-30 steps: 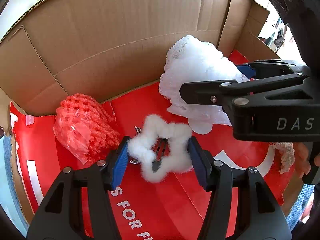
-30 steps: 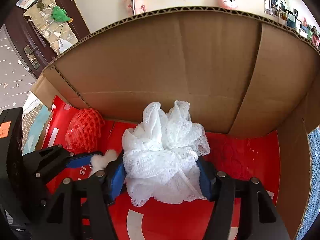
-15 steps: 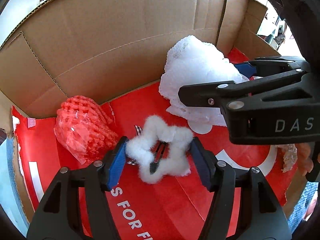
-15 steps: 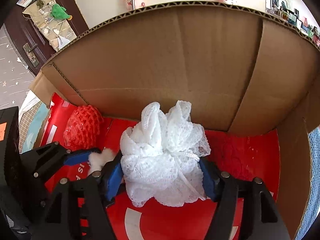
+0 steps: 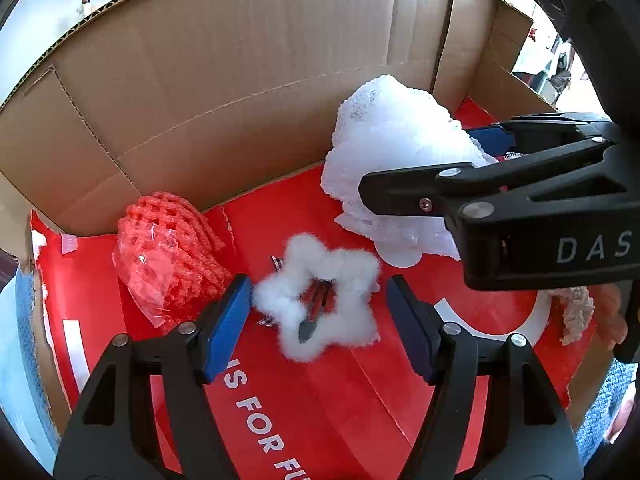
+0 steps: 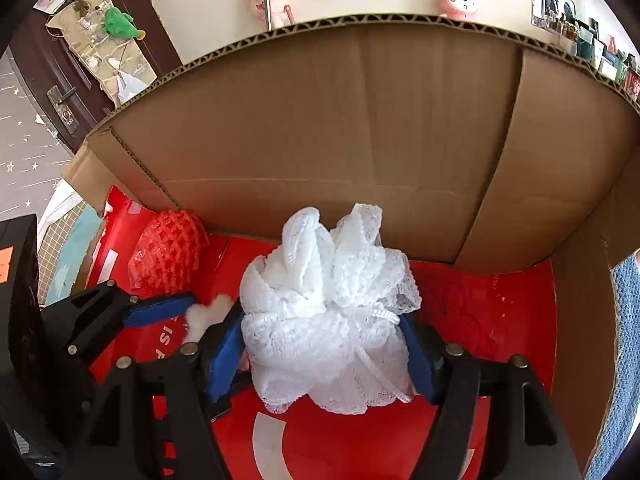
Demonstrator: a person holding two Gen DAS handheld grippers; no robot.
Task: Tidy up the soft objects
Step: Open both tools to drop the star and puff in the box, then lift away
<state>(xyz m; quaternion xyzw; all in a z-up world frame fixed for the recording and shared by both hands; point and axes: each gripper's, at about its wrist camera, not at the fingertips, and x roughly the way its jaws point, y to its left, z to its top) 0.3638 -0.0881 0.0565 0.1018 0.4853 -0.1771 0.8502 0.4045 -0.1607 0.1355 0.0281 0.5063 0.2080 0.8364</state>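
A white fluffy star-shaped hair clip (image 5: 320, 300) lies on the red floor (image 5: 320, 408) of a cardboard box. My left gripper (image 5: 320, 320) straddles it with its jaws opening; the left pad just meets one star point, the right pad stands apart. A white lace puff (image 6: 328, 320) rests on the floor further right. My right gripper (image 6: 320, 354) is around it, jaws opening, and the lace brushes both pads without being squeezed. The star (image 6: 204, 316) peeks out left of the puff. A red foam net (image 5: 168, 252) lies at the left against the back wall.
Tall cardboard walls (image 6: 360, 140) close the box at the back and right. A beige lace piece (image 5: 576, 312) lies at the floor's right edge beside a person's hand (image 5: 612, 320). Outside stand a dark door (image 6: 60, 92) and pink plush toys (image 6: 456, 0).
Both grippers' jaws have spread wider. The left pads have come off the star, which has settled onto the floor. The lace puff has fluffed out between the right pads.
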